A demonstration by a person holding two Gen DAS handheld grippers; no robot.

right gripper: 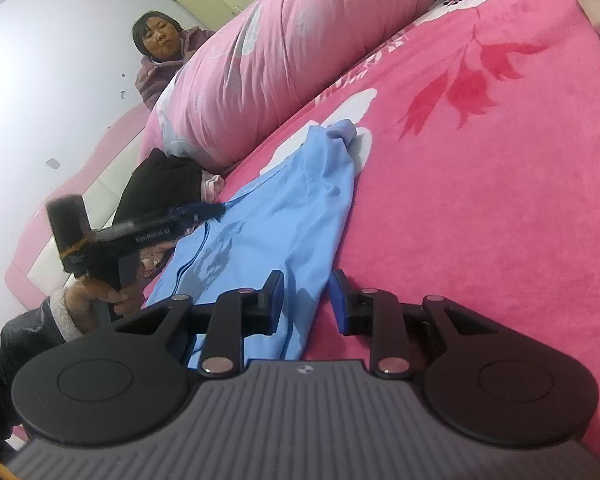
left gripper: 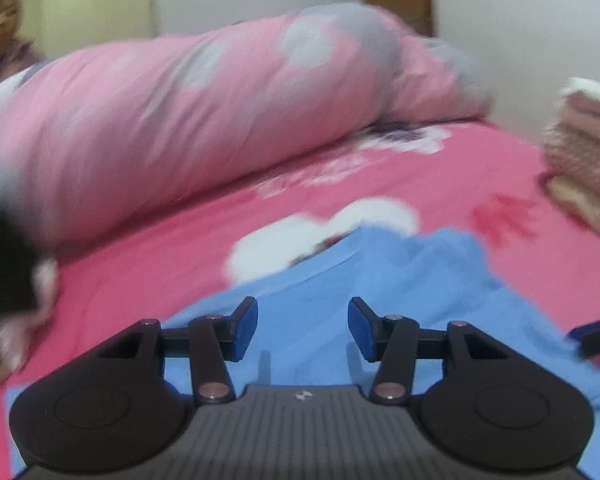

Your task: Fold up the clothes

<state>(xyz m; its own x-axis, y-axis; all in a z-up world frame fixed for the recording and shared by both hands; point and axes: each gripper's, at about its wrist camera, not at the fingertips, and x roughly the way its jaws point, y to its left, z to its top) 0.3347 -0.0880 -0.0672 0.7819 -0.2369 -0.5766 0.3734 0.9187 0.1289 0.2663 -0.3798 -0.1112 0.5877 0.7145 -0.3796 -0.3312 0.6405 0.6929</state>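
One blue garment [right gripper: 284, 216]; two grippers, seemingly parted.

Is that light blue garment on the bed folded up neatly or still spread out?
Partly folded, not neat: the blue garment lies in a long, rumpled strip on the pink bedsheet, one end bunched.

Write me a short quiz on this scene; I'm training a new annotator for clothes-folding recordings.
1. True or false: the blue garment lies on the pink bedsheet.
2. What lies along the bed beyond the garment? A) a rolled pink quilt B) a laundry basket C) a chair
3. Fill in: the left hand-held gripper has its jaws ____, with nothing pinched between them.
Key: 1 true; 2 A; 3 open.
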